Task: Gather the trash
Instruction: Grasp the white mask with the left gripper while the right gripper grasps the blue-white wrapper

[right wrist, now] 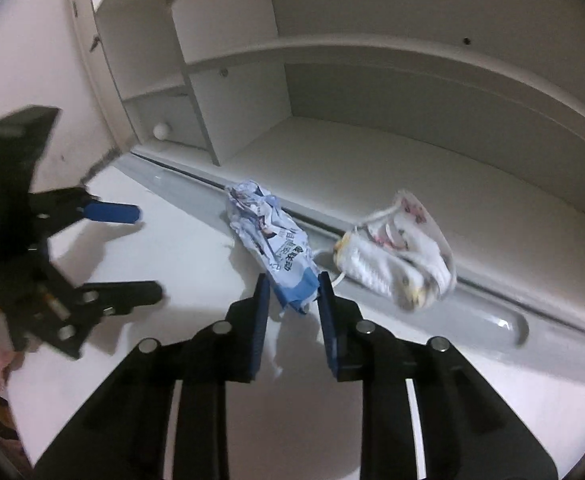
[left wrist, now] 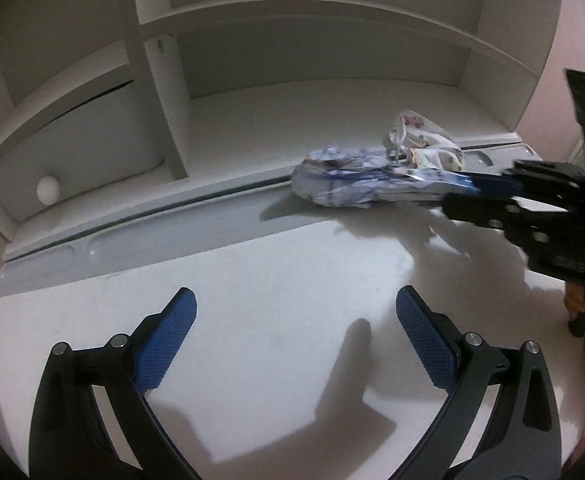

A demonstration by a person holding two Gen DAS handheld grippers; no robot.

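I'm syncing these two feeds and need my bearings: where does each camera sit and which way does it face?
Left wrist: on the left gripper, looking down over the desk toward the shelves; its open jaws show.
Right wrist: on the right gripper, aimed at the wrapper between its jaws.
Shared: wrapper, mask, knob, and each other's gripper.

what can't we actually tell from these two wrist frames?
- Right gripper on the blue-and-white wrapper: the right wrist view doesn't show whether the pads press it; in the left wrist view that spot is blurred.
- White printed bag: motion-blurred, contents unreadable.
- Wrapper print: too small to read.
- Left gripper: open over bare desk.
- Any bin: outside both frames.
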